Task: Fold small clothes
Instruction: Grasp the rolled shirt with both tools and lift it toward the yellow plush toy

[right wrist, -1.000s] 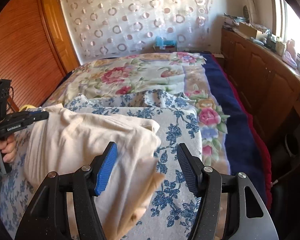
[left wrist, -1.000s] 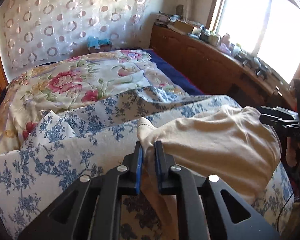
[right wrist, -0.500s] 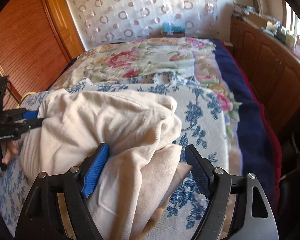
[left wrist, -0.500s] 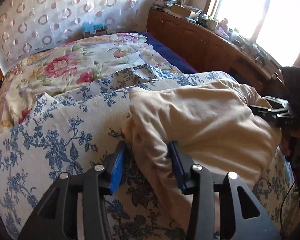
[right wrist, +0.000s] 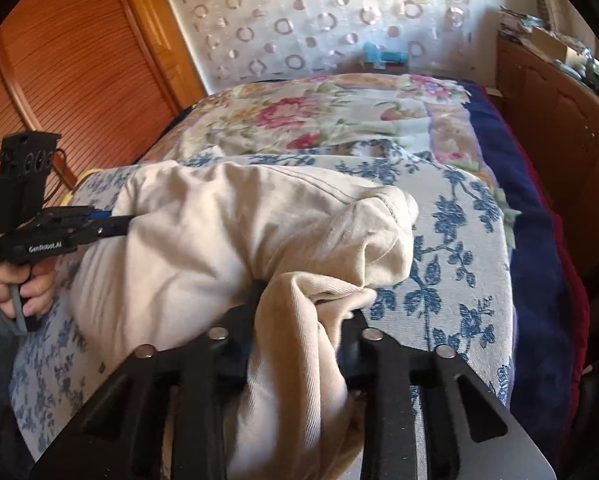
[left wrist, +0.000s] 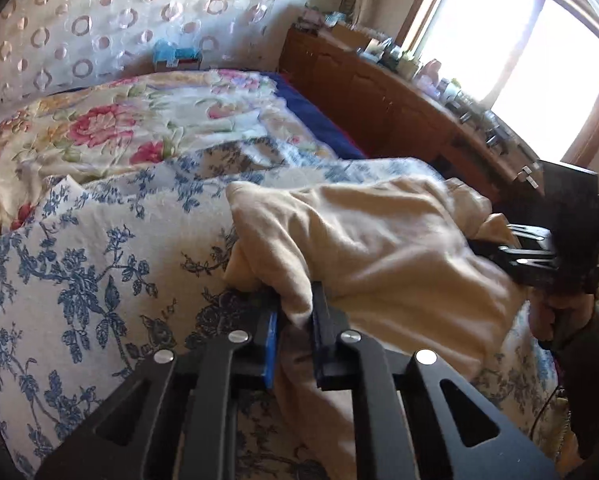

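Now rumpled cream garment (right wrist: 203,240) bunched between both tools on blue-floral cover (right wrist: 459,240).

The left claw (left wrist: 293,334) is pinched on a fold of the cream garment (left wrist: 379,248), which lies bunched on the blue-flowered cover (left wrist: 79,280) of the bed. At three o'clock the right claw (left wrist: 527,254) meets the garment's far edge; its grip cannot be made out. At eleven o'clock lies a rose-patterned quilt (left wrist: 119,132); at one o'clock, a cluttered wooden sideboard (left wrist: 399,100) under a bright window (left wrist: 531,52).
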